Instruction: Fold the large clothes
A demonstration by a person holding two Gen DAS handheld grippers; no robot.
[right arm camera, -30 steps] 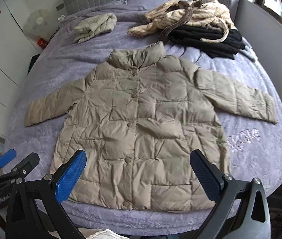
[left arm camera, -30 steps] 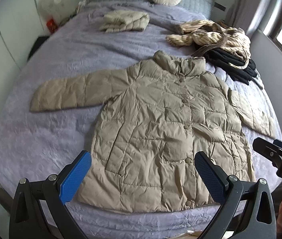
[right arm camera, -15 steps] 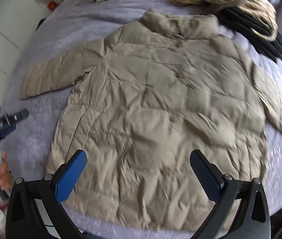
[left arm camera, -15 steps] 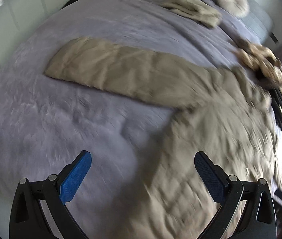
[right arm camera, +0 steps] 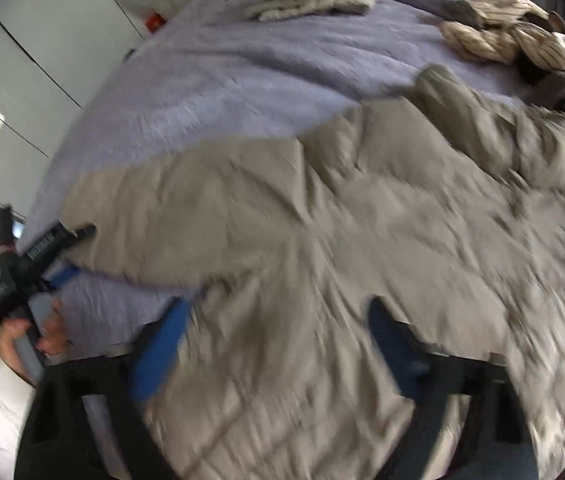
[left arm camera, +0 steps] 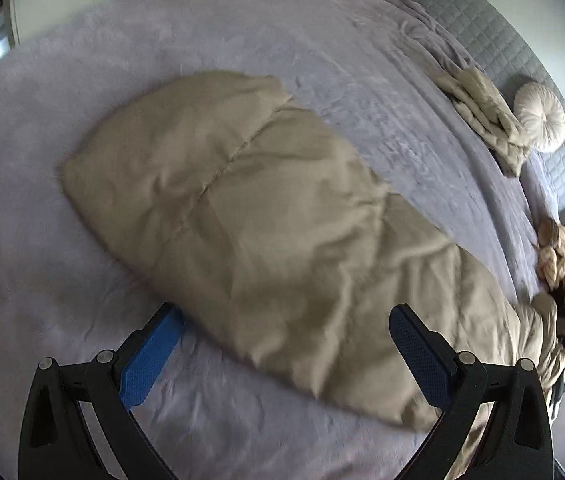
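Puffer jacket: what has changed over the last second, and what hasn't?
Both grippers dropped in close: the left gripper now straddles the sleeve, jaws open; the right gripper is over the jacket body, its jaws just closing around fabric. The jacket stays spread flat on the bed, nothing lifted.

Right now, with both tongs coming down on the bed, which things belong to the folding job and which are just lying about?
Part of the job:
- beige puffer coat, spread flat
- left tongs, open over its sleeve
- right tongs, jaws just been closing, coat fabric between them

Just lying about:
- folded beige jacket
- round cushion
- striped garment
- purple bedspread
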